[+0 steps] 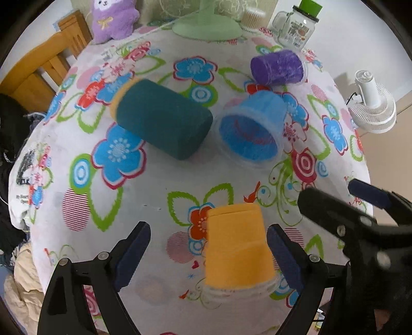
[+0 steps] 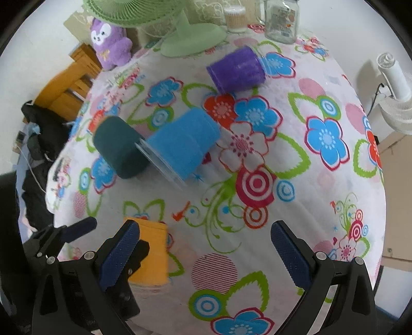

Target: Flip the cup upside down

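Low in the left wrist view, an orange cup (image 1: 238, 244) stands upside down on the flowered tablecloth (image 1: 77, 201), its closed base on top and its clear rim down on the cloth. The left gripper (image 1: 208, 247) has its jaws spread wide, with the cup between the blue-padded fingers (image 1: 134, 247); it stands close to the right-hand pad, though contact there cannot be judged, and a clear gap separates it from the left-hand pad. At the right edge of that frame the right gripper (image 1: 342, 203) shows as a blurred black shape with a blue pad, just beside the cup. In the right wrist view the right gripper (image 2: 206, 247) is also wide apart, with only tablecloth between its pads; the orange cup (image 2: 152, 252) sits at lower left, partly hidden behind the left-hand finger, and the left gripper (image 2: 77, 229) pokes in from the left edge. In the middle of the table three more cups lie on their sides: a dark teal cup (image 1: 162, 118), a blue cup (image 1: 252, 128) just beside it with its mouth toward the left camera, and a purple cup (image 1: 278, 67) farther back. Along the top of the frame stand a green fan base (image 1: 206, 25), a purple plush toy (image 1: 113, 18) and a glass jar with a green lid (image 1: 296, 28). A white fan (image 1: 373, 103) stands off the table at right.
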A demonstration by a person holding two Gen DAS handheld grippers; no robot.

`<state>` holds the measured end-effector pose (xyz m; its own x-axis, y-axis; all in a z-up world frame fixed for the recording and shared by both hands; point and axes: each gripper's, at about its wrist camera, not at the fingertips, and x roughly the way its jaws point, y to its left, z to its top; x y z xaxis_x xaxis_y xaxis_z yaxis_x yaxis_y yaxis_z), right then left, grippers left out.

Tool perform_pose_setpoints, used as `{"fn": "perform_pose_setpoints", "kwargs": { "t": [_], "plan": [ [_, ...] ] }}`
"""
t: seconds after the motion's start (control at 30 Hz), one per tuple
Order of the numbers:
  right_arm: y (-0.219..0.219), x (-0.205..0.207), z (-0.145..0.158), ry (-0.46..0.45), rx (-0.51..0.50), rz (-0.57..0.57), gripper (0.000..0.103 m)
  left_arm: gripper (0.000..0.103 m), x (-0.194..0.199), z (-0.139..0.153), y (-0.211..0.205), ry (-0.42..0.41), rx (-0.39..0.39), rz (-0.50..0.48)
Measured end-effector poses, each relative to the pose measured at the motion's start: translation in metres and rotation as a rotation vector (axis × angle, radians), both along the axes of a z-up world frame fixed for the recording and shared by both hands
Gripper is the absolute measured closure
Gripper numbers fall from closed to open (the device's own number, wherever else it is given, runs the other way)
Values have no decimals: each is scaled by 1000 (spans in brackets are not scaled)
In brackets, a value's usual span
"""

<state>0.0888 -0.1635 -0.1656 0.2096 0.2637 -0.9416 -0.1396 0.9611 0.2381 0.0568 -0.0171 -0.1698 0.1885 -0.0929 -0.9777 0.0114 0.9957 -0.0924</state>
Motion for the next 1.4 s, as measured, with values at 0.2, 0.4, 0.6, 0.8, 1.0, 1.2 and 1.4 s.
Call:
{"fn": "perform_pose_setpoints", "kwargs": {
  "t": [0.2, 0.4, 0.6, 0.8, 1.0, 1.2, 1.4],
  "plan": [
    [12, 3, 11, -5, -2, -9, 0, 10, 0, 13, 18, -11, 47, -23],
    [28, -3, 11, 2, -53, -32, 0, 10, 1, 13, 40, -4, 53, -62],
    [42, -3, 0, 40, -107, -19, 0, 10, -1, 2, 48, 8, 46, -111],
    [59, 1, -19, 105, -182, 50, 0, 10, -3, -18, 48, 42, 54, -142],
    [74, 6, -40, 170, -223, 117, 0, 10, -4, -32, 49, 75, 50, -143],
    [80, 14, -58, 238, -266, 134, 11, 10, -8, -46, 52, 110, 60, -160],
    [87, 18, -73, 287, -269, 141, 19, 10, -10, -56, 55, 132, 52, -182]
  ]
}}
